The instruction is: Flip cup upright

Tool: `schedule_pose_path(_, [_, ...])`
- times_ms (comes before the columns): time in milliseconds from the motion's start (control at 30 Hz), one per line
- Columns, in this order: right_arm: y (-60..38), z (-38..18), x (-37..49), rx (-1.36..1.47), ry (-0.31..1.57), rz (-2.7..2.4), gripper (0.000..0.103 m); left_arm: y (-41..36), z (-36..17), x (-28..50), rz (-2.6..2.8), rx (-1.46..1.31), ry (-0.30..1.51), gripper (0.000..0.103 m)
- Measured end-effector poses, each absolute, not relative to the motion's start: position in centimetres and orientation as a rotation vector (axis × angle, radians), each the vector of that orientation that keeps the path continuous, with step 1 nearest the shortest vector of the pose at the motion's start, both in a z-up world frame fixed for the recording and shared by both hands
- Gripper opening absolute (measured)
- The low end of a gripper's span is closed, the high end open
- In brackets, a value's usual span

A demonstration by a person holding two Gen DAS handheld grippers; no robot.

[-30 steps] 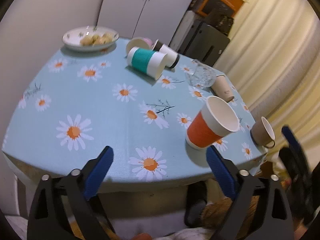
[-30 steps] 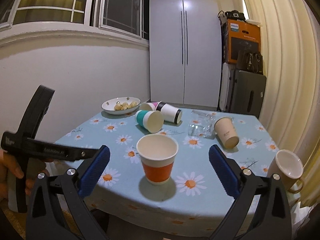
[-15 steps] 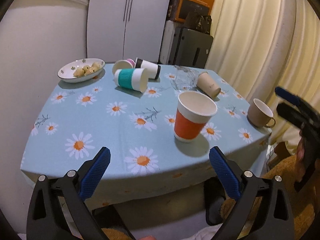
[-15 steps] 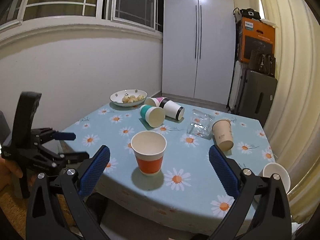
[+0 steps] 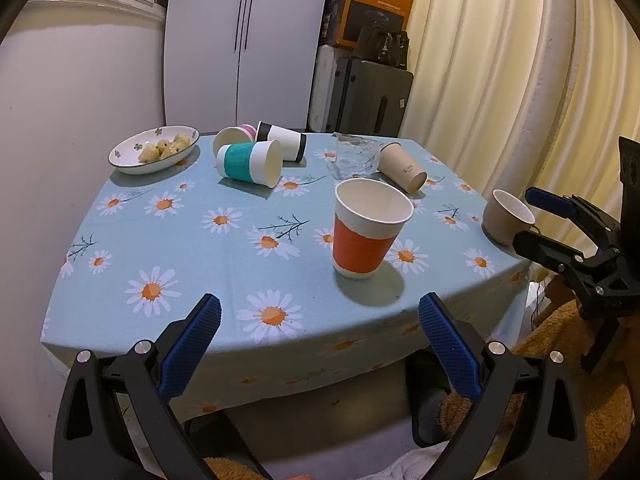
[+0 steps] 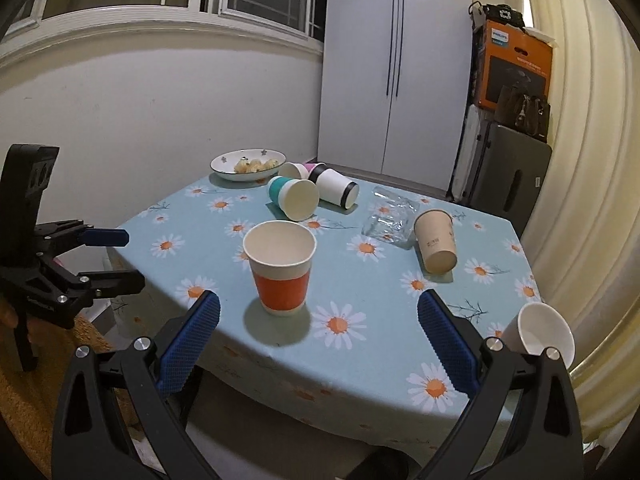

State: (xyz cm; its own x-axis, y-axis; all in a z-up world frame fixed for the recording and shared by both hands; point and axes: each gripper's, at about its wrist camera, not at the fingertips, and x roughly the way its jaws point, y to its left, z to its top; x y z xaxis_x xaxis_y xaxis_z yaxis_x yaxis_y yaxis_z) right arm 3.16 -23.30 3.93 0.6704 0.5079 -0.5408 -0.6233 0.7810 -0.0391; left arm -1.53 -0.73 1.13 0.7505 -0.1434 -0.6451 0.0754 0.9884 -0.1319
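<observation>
An orange-banded paper cup (image 5: 370, 229) stands upright, mouth up, near the front of the daisy-print table (image 5: 192, 248); it also shows in the right wrist view (image 6: 281, 266). My left gripper (image 5: 320, 344) is open and empty, held off the table's front edge, well back from the cup. My right gripper (image 6: 319, 340) is open and empty, also off the table edge. Each gripper shows in the other's view: the right gripper (image 5: 560, 224) at the right, the left gripper (image 6: 104, 256) at the left.
Lying on their sides at the back are a teal-banded cup (image 5: 250, 162), a black-banded cup (image 5: 282, 145), a pink cup (image 5: 236, 138), a tan paper cup (image 5: 402, 167) and a clear glass (image 5: 354, 156). A bowl of food (image 5: 154, 151) sits back left. A beige mug (image 5: 506, 216) is at the right edge.
Both grippers have drawn back and away from the table, so the table looks farther off. The left view has levelled out. The orange cup has stayed upright in place.
</observation>
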Motion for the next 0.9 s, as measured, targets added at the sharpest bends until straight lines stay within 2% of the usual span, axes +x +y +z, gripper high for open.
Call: schedule_pose_path(900, [-23.79, 3.08, 4.1, -0.167, 0.61, 0.581, 0.098, -0.83, 0.9, -1.35, -0.104, -0.094, 0.725, 0.096])
